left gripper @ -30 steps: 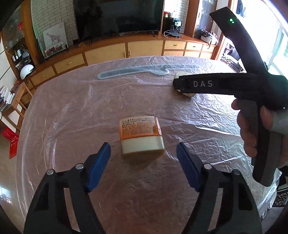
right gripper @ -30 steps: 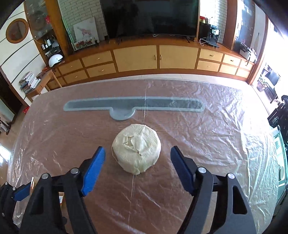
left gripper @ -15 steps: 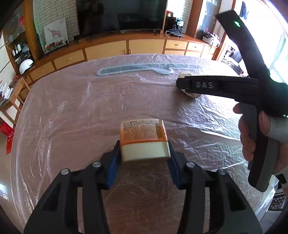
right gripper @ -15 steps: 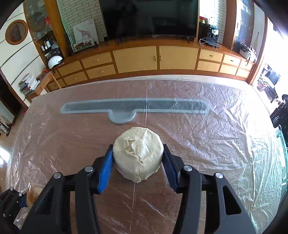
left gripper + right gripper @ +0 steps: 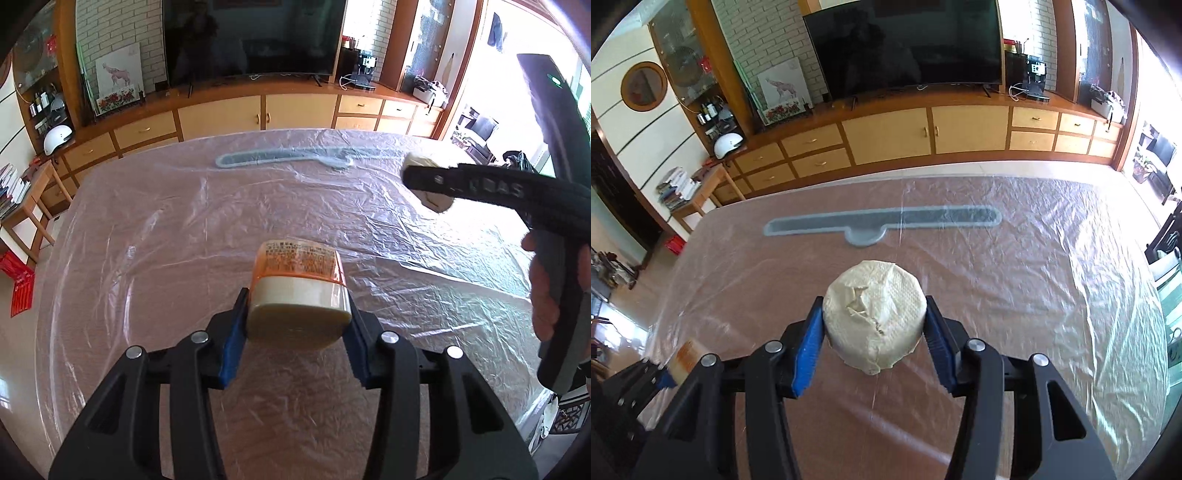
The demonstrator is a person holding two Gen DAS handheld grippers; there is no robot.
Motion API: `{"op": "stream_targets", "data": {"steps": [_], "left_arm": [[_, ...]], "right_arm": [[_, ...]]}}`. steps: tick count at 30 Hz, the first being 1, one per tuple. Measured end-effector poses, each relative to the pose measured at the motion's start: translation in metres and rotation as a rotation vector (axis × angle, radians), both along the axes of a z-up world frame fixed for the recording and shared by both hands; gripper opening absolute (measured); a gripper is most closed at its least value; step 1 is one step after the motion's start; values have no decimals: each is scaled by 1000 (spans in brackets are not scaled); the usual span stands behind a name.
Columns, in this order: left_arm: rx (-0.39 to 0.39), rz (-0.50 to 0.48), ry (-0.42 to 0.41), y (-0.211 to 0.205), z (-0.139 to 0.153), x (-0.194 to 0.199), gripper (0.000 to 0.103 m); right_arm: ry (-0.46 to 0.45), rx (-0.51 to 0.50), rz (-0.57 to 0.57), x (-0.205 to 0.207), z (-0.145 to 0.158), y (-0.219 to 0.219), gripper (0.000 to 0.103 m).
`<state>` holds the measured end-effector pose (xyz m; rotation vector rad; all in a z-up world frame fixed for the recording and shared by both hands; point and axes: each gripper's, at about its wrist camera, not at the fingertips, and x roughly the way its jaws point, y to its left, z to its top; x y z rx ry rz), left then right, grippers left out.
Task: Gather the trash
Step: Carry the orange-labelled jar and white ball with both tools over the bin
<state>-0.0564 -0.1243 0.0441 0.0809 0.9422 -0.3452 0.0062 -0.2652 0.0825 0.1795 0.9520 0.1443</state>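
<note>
Orange-labelled tub (image 5: 299, 288) sits clamped between left gripper (image 5: 295, 332) pads.

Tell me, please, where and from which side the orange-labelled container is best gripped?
Grip the container across its flat side walls near the cream end, coming from that end along its length, as the left gripper does: the parallel sides seat both pads squarely.

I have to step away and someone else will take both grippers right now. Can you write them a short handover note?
Left gripper: jaws shut on the orange-labelled jar.
Right gripper: jaws shut on the round paper-wrapped lump.
Both items are gripped over the plastic-covered table. A long grey flat piece lies at the far side, untouched.
Done: both pieces of trash grasped.
Left: carry them to a bin, which is not in view, and drop them.
</note>
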Motion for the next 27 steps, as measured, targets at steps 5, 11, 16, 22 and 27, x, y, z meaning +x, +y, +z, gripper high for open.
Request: {"op": "stream_targets", "data": {"steps": [5, 11, 16, 22, 27], "left_arm": [[1, -3, -7, 0, 5, -10, 48], [-4, -6, -23, 0, 14, -28, 48], [-14, -17, -44, 1, 24, -48, 48], [-29, -39, -69, 4, 37, -77, 48], [-33, -57, -75, 3, 42, -101, 48]], "right_arm": [[2, 36, 17, -28, 6, -6, 51], [9, 98, 38, -65, 14, -14, 51], [-1, 153, 74, -94, 26, -20, 51], [-20, 189, 93, -124, 38, -24, 51], [-32, 201, 110, -151, 45, -27, 51]]}}
